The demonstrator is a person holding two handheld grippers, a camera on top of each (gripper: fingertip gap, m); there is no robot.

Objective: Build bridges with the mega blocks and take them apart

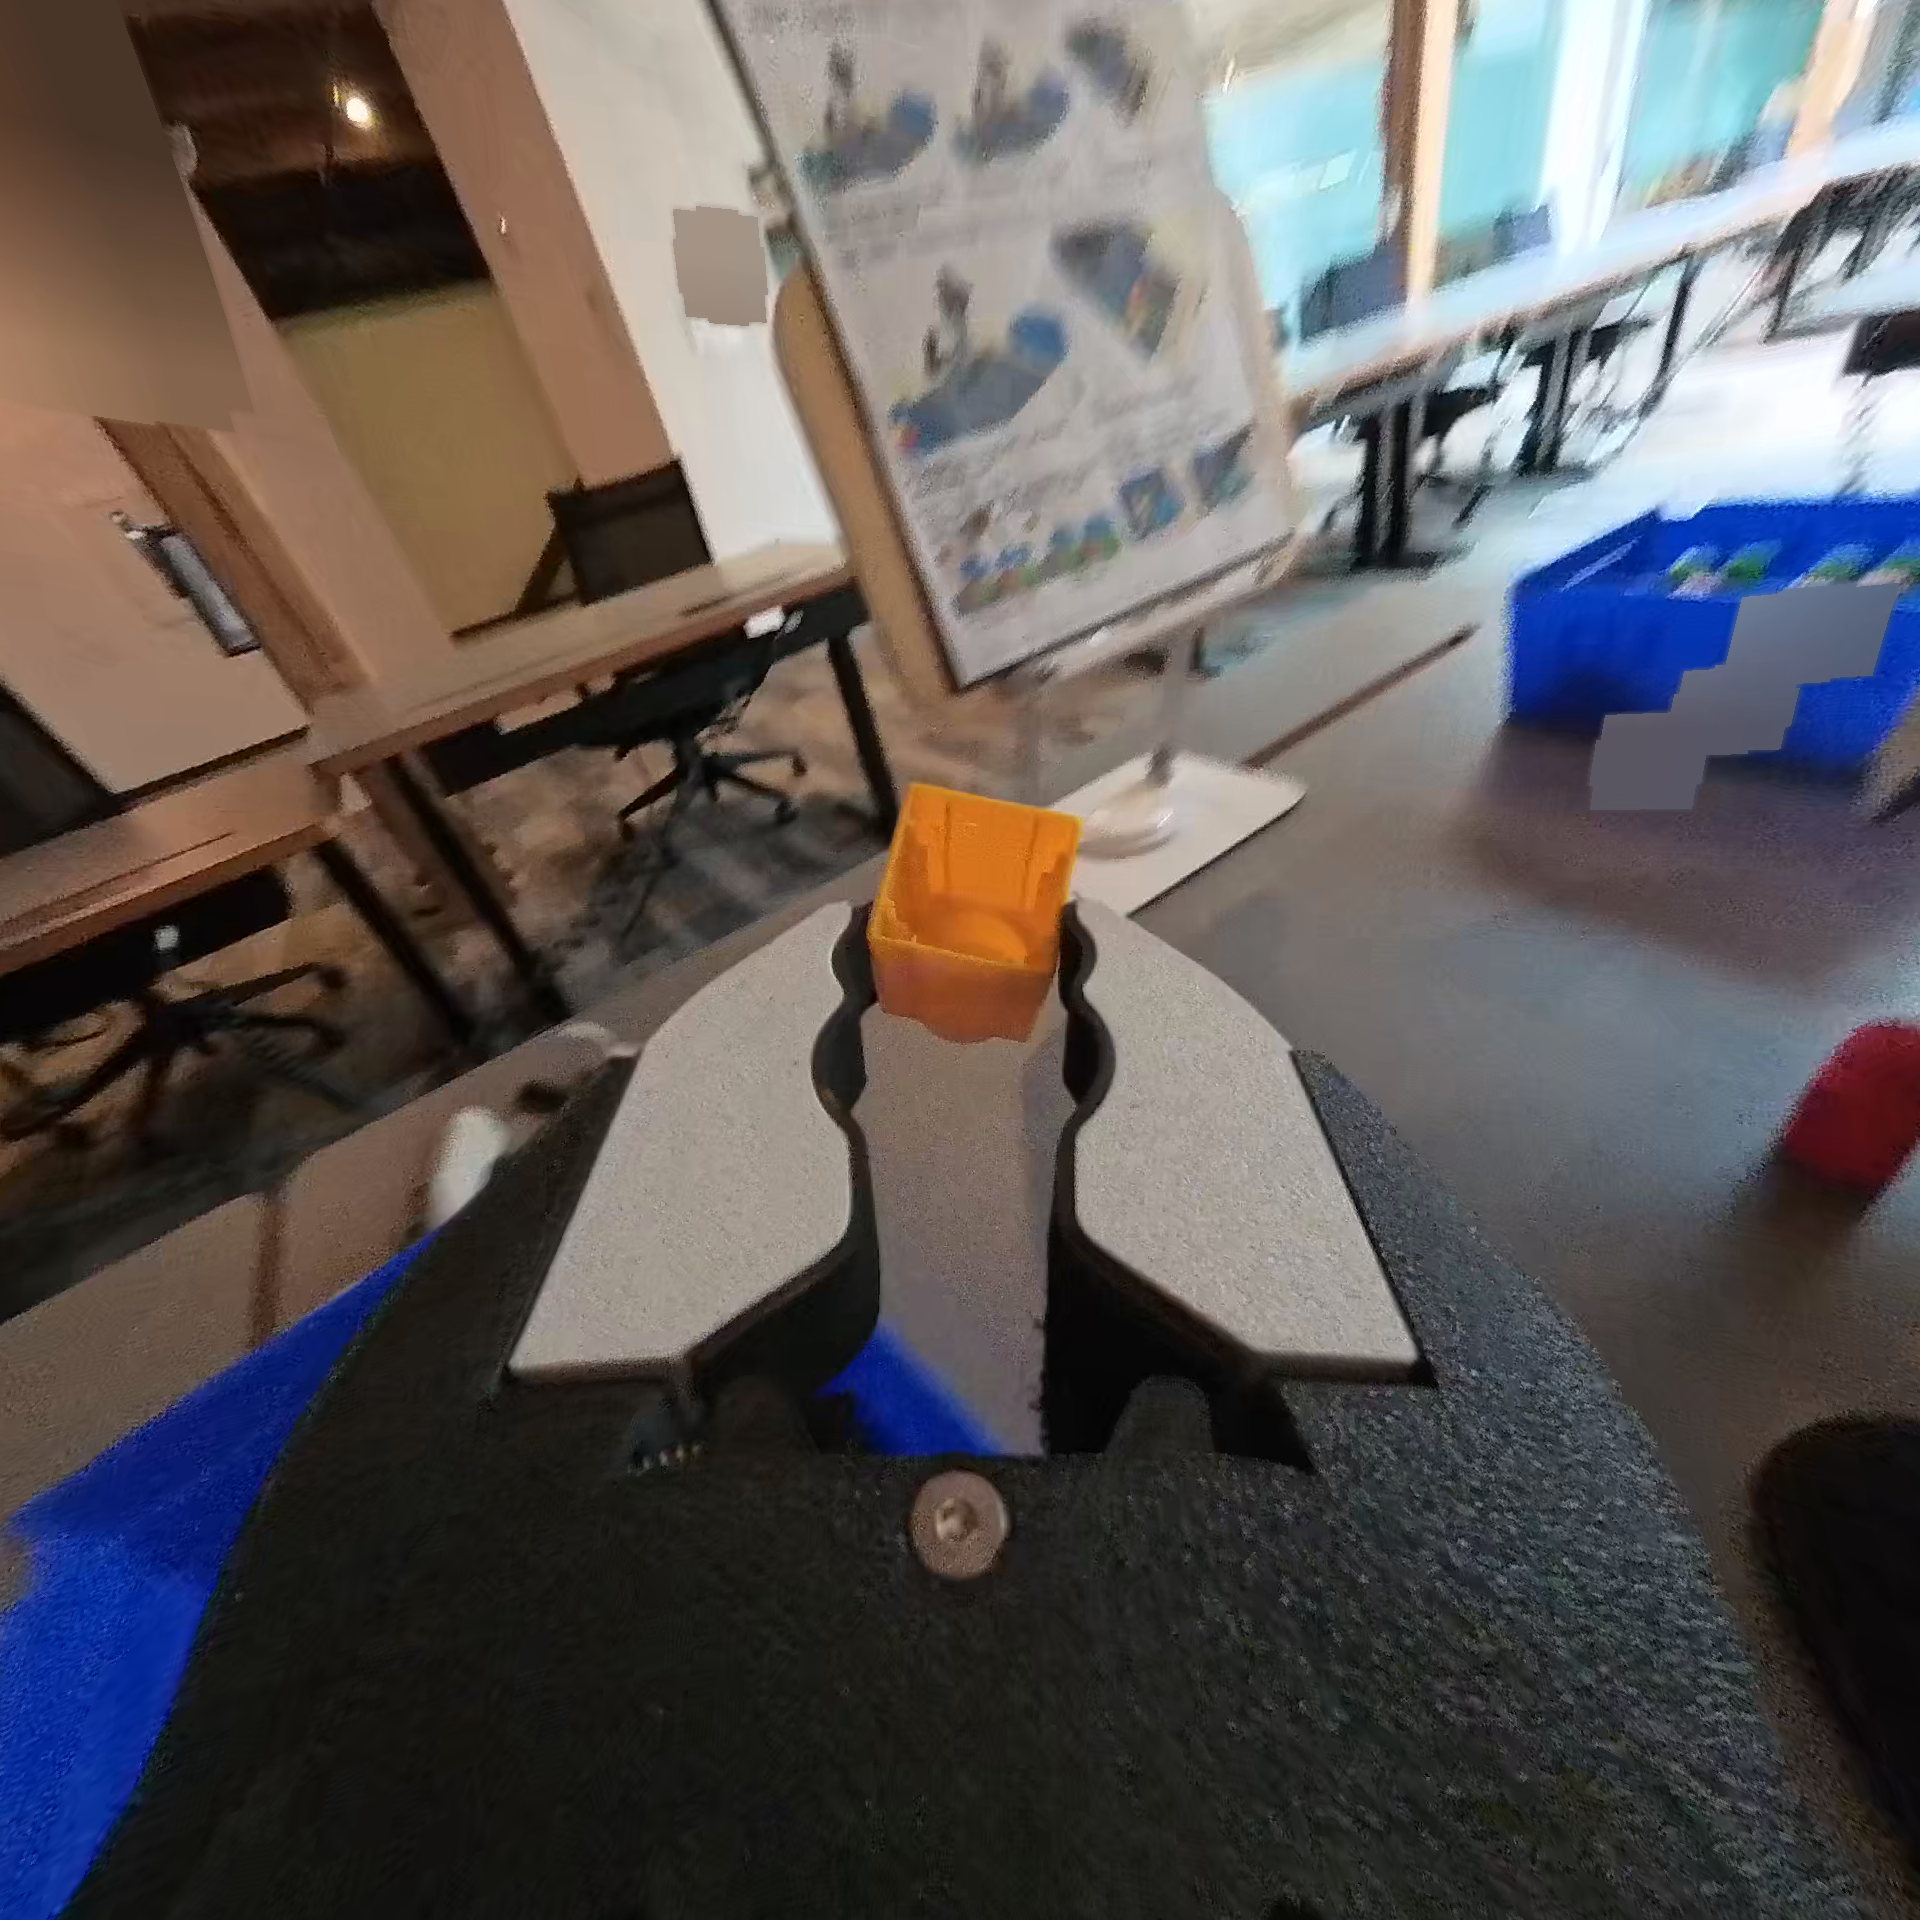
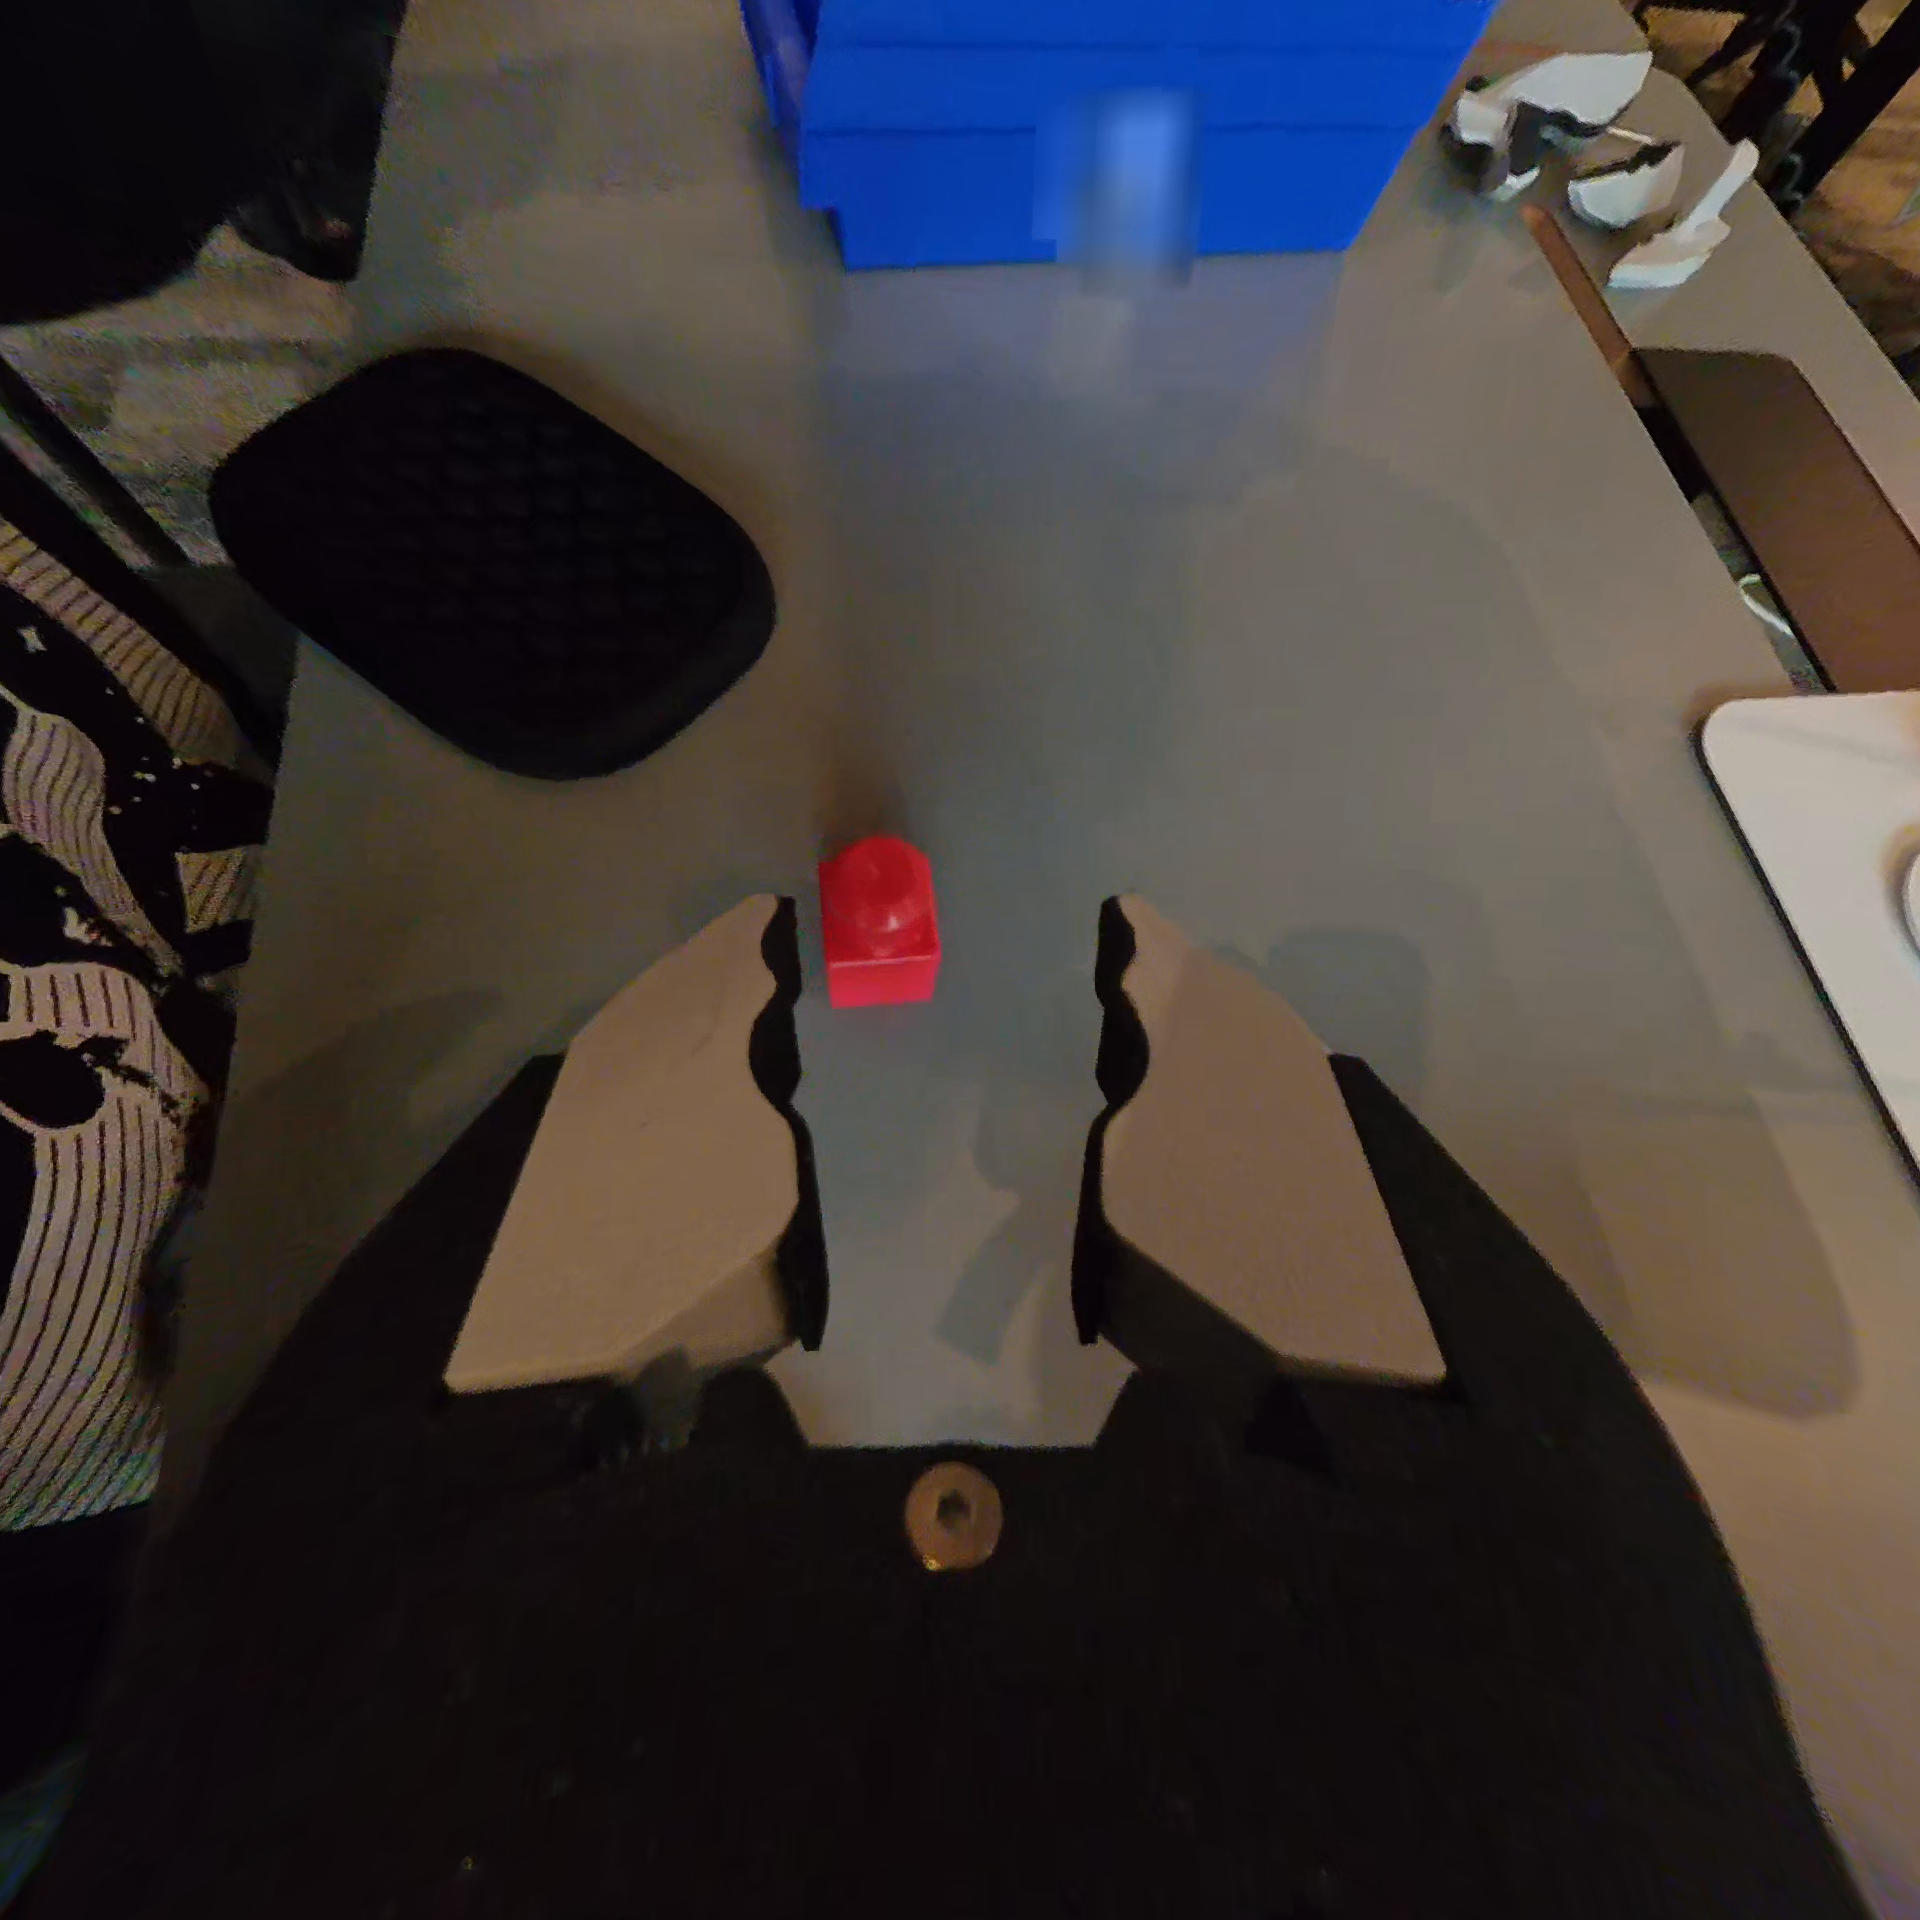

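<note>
The left gripper [image 1: 966, 935] has its fingers drawn in on an orange block [image 1: 966, 925], pinched between the tips at 12 o'clock of the gripper body. The block is lifted off the table [image 1: 1455, 1039], and its hollow underside faces the camera. In this view the table's near edge runs diagonally from 8 o'clock up toward 1 o'clock; beyond it lie floor, desks and office chairs. A red block [image 1: 1855, 1112] stands on the table at 3 o'clock, well apart from the orange one. A blue bin [image 1: 1621, 644] sits at 2 o'clock, and a poster board [image 1: 1039, 343] on a white stand rises at 12 o'clock, its base close to the table edge. Between the held block and the bin the table is bare.

The right gripper [image 2: 945, 961] looks down at the table with its fingers spread wide, holding nothing. The red block [image 2: 881, 935] stands stud up between the tips, just beside the left finger [image 2: 675, 1143], with a clear gap to the right finger [image 2: 1226, 1143]. Whether the left tip touches it cannot be told. A black pad [image 2: 488, 561] lies at 10 o'clock, overhanging the table's left edge. The blue bin [image 2: 1101, 156] is at 12 o'clock, with open table between it and the block. The right edge slants from 1 o'clock to 3 o'clock, where a white base [image 2: 1818, 883] sits.
</note>
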